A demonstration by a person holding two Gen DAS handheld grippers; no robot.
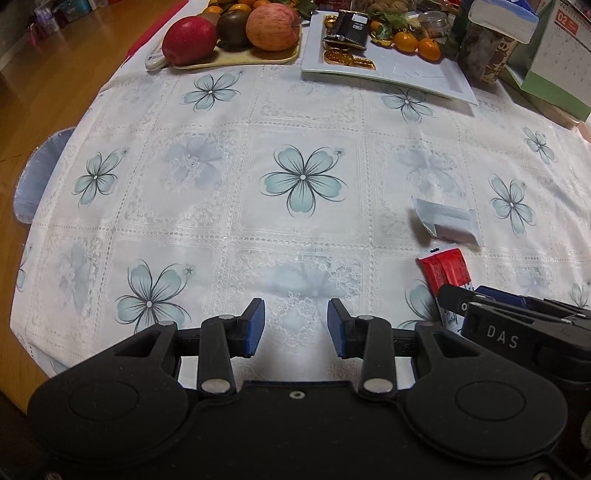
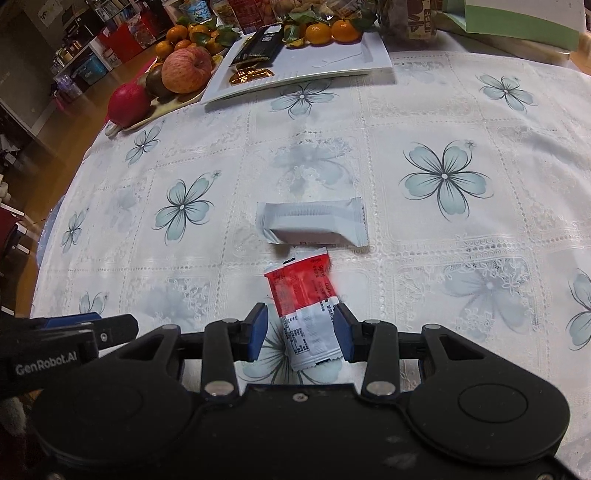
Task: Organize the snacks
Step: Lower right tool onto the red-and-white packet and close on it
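Observation:
A red and white snack packet (image 2: 306, 306) lies on the flowered tablecloth, its white end between the open blue pads of my right gripper (image 2: 300, 332). The right pad (image 2: 345, 338) is at the packet's edge; the left pad (image 2: 256, 332) stands apart from it. A white snack packet (image 2: 314, 223) lies just beyond it. Both show at the right of the left wrist view: the red one (image 1: 445, 271), the white one (image 1: 445, 219). My left gripper (image 1: 296, 326) is open and empty over bare cloth. A white rectangular plate (image 2: 332, 62) at the far side holds a black packet (image 2: 260, 46) and gold-wrapped sweets (image 2: 249, 75).
A tray of apples (image 1: 236, 29) and a remote (image 1: 153, 59) stand at the far left. Mandarins (image 1: 417, 42), a jar (image 1: 484, 55), boxes and a desk calendar (image 1: 557, 62) crowd the far right. The table edge (image 1: 37, 206) drops to wooden floor on the left.

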